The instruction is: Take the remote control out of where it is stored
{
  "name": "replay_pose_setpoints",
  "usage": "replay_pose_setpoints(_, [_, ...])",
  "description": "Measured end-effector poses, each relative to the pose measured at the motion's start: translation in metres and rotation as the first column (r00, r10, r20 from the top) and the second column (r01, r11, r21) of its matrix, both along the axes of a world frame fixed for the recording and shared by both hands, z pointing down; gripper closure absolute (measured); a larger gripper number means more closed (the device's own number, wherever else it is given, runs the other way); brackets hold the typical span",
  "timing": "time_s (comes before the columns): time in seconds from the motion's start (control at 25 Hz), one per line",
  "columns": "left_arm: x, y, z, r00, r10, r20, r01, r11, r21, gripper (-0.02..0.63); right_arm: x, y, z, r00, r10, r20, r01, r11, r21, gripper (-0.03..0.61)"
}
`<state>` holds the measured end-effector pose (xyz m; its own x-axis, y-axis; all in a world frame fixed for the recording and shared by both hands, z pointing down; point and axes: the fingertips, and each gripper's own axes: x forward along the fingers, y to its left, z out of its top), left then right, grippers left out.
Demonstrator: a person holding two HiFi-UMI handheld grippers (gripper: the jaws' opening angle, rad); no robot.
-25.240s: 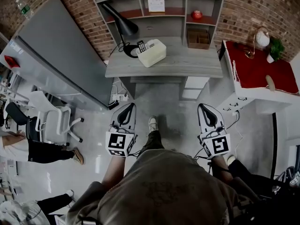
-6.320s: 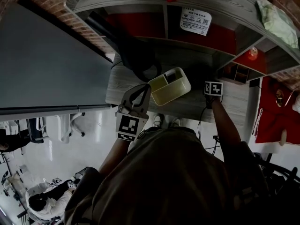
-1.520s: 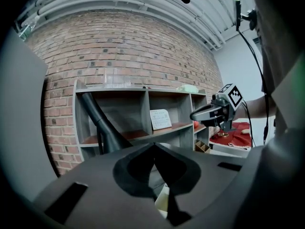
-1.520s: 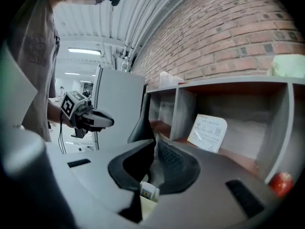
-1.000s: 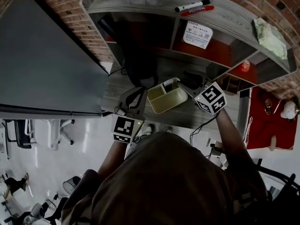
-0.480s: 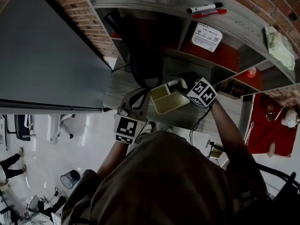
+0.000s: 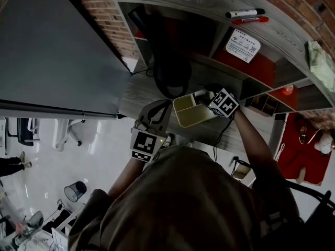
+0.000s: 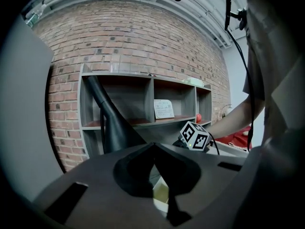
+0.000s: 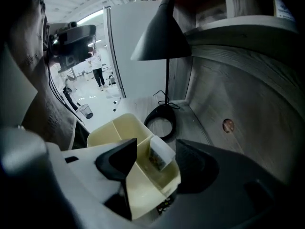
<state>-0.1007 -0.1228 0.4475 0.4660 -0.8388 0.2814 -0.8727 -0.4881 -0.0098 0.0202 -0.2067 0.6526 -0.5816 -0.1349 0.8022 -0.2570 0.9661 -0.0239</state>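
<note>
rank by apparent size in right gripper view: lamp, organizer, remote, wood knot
1-2. organizer and lamp: unsure, the organizer sits much nearer the camera and is part hidden
3. remote
4. wood knot

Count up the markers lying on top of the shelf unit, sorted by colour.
Black marker: 1
Red marker: 1
Total: 2
</note>
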Motion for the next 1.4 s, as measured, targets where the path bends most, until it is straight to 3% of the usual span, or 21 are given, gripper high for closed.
replay_pose_setpoints(0.36, [-0.019,0.003,0.006,0.999,-0.030,0.019,0.031,0.999,-0.025,0.603,-0.011,-0.008,0.027,0.996,-0.036,-0.081,0.037,0.999,0.010,0.336])
replay_pose_setpoints(0.64, [-0.025,0.003,0.004,0.999,-0.043,0.016,0.043,0.999,-0.016,0.603,-0.009,0.004,0.027,0.991,-0.083,-0.108,0.075,0.994,-0.073,0.342])
replay_pose_setpoints(0.8, [-0.025,0.003,0.003,0.999,-0.041,0.019,0.042,0.999,-0.014,0.603,-0.004,0.008,0.027,0.970,-0.146,-0.192,0.136,0.989,-0.061,0.368])
replay_pose_setpoints(1.0, [-0.025,0.003,0.007,0.999,-0.039,0.019,0.040,0.999,-0.020,0.603,0.002,0.011,0.033,0.913,-0.258,-0.316,0.253,0.966,-0.056,0.382])
replay_pose_setpoints(1.12, [-0.027,0.004,0.009,0.999,-0.042,0.018,0.043,0.999,-0.024,0.603,0.002,0.013,0.034,0.904,-0.277,-0.327,0.267,0.961,-0.075,0.407])
replay_pose_setpoints(1.2, [-0.027,0.003,0.009,0.999,-0.044,0.018,0.045,0.999,-0.023,0.603,-0.001,0.016,0.038,0.904,-0.287,-0.316,0.266,0.958,-0.108,0.461])
replay_pose_setpoints(1.4, [-0.029,0.002,0.009,0.999,-0.049,0.020,0.049,0.998,-0.026,0.603,-0.007,0.020,0.049,0.884,-0.326,-0.336,0.289,0.944,-0.158,0.489])
